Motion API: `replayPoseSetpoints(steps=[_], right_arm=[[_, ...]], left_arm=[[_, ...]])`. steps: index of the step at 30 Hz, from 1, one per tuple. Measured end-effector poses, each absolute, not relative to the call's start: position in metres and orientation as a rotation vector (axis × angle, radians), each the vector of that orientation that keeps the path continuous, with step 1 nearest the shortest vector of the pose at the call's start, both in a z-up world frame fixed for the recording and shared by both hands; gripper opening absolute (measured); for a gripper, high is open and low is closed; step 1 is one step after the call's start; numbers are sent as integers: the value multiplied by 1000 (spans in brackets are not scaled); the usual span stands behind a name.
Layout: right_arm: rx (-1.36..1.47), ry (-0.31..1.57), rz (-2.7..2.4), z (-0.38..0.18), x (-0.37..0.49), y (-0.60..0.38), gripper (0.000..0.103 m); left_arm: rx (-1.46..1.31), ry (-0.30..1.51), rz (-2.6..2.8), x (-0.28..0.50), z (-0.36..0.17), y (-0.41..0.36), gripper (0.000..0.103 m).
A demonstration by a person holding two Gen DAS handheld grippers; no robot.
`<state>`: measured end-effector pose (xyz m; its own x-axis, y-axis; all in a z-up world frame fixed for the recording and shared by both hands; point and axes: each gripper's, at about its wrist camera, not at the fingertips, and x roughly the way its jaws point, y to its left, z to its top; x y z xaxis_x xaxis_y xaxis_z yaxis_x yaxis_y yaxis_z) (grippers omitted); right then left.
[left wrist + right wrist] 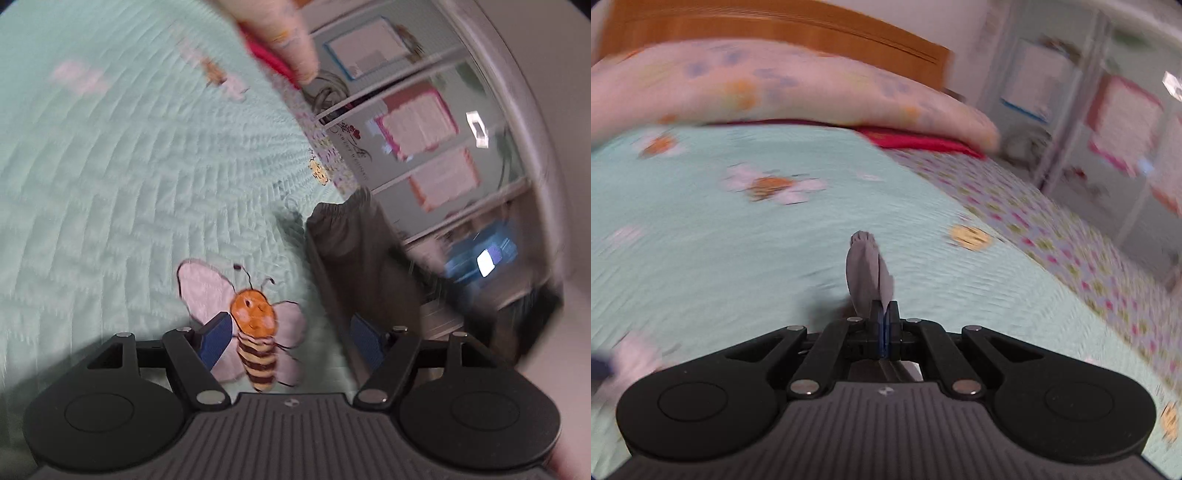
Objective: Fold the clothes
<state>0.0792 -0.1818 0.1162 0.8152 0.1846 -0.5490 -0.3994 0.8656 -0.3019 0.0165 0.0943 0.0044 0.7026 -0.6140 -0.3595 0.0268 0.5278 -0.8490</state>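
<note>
- We read the right claw (884, 314) as pressed together, pinching a fold of the grey garment (866, 273) above the green quilt (701, 258).
- The left claw (291, 338) stands spread, empty, beside the garment's dark waistband (343, 210) near the quilt's edge.
- Risk: the thin pinch may slip if we pull fast.
- No containers are visible.

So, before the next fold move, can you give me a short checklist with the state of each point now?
1. Right gripper shut on the grey garment: ok.
2. Left gripper open with nothing between the blue pads: ok.
3. Grey garment lifted off the mint quilt: ok at its gathered edge; the rest cannot tell.
4. Garment hanging flat, without twist: cannot tell, both views are blurred.
5. Left gripper lined up with a garment edge: not ok, it is over the bee print.
</note>
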Motion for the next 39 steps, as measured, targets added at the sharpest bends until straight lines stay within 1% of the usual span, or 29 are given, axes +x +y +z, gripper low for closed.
replayPoseSetpoints(steps=[5,7,13,23,26,30,31,33,34,35,36,38,39], right_arm=[[-573,557,368,62,6,-144,0],[-554,558,357,51,-8,-140,0],[-423,518,334,64,-21,-146,0],[-396,506,392,74,-43,-140,0],[-423,503,394,72,-50,-136,0],[-529,484,411,64,-63,-126,0],[-561,478,417,62,-67,-122,0],[-614,469,426,57,-73,-115,0],[-627,470,427,54,-76,-113,0],[-631,473,424,52,-78,-112,0],[-625,476,411,51,-79,-113,0],[-602,483,375,51,-83,-115,0],[-581,493,355,53,-85,-117,4]], left_arm=[[-1030,712,-468,17,2,98,74],[-1073,731,-489,18,0,95,74],[-1127,764,-507,24,-7,77,74],[-1310,781,-553,23,-26,61,76],[-1339,786,-546,23,-28,60,76],[-1330,780,-546,21,-27,59,75],[-1325,776,-550,20,-26,58,72],[-1306,787,-555,19,-27,57,58],[-1294,802,-553,20,-29,56,37],[-1276,816,-558,21,-30,55,8],[-1256,830,-564,23,-31,53,0],[-1222,840,-582,23,-30,50,1],[-1208,829,-599,23,-26,49,1]])
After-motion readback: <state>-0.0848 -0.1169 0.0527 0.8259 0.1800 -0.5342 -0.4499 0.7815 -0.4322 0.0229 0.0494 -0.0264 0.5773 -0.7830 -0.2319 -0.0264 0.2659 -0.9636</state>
